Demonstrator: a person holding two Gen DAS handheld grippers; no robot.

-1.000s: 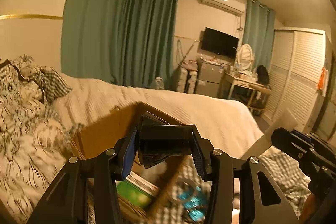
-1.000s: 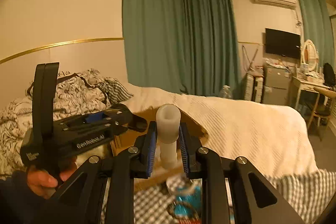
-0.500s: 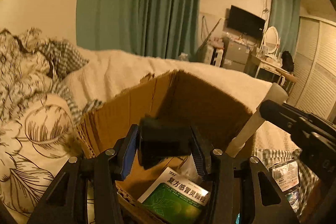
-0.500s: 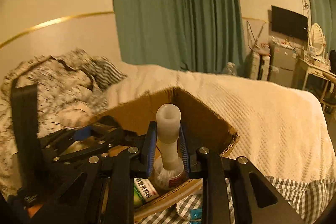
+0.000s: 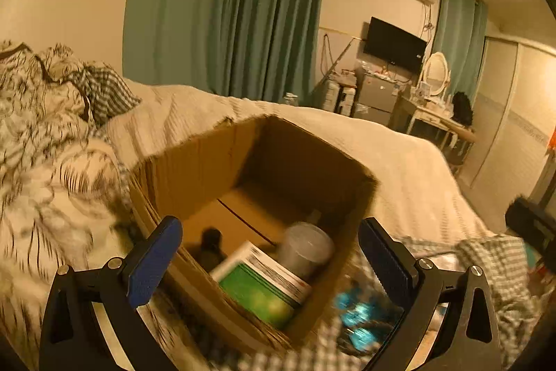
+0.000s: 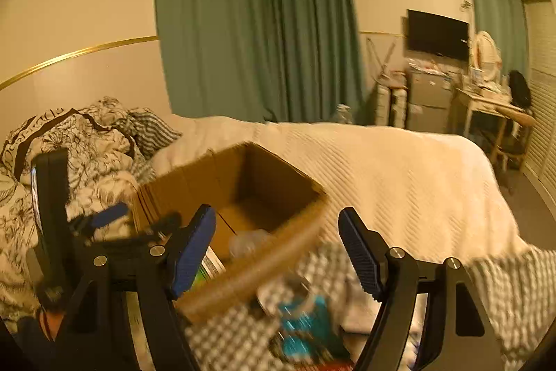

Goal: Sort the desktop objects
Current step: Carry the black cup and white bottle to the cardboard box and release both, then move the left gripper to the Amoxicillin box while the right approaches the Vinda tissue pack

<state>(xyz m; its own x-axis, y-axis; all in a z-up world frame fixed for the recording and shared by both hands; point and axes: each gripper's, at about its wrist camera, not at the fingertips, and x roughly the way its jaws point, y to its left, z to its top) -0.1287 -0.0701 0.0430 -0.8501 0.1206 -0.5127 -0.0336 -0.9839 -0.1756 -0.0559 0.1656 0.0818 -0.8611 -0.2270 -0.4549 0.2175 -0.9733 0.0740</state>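
Observation:
An open cardboard box (image 5: 194, 162) stands on the bed; it also shows in the right wrist view (image 6: 180, 190). Inside it lie a green and white medicine box (image 5: 260, 284), a pale bottle (image 5: 304, 249) and a dark object (image 5: 210, 246). My left gripper (image 5: 271, 256) is open and empty just above the box's near rim. My right gripper (image 6: 278, 249) is open and empty over the box's right front corner. The pale bottle shows blurred in the right wrist view (image 6: 248, 240). The left gripper appears at the left of the right wrist view (image 6: 104, 221).
A checked cloth (image 6: 226, 336) lies in front of the box with a blue packet (image 6: 305, 322) on it. Patterned bedding (image 5: 45, 162) is piled left of the box. The cream bedspread (image 6: 399, 169) stretches right. A desk (image 6: 493, 106) stands beyond.
Both grippers have opened. The left let go of the dark object and the right let go of the pale bottle; both now lie in the box. Both grippers have pulled back a little.

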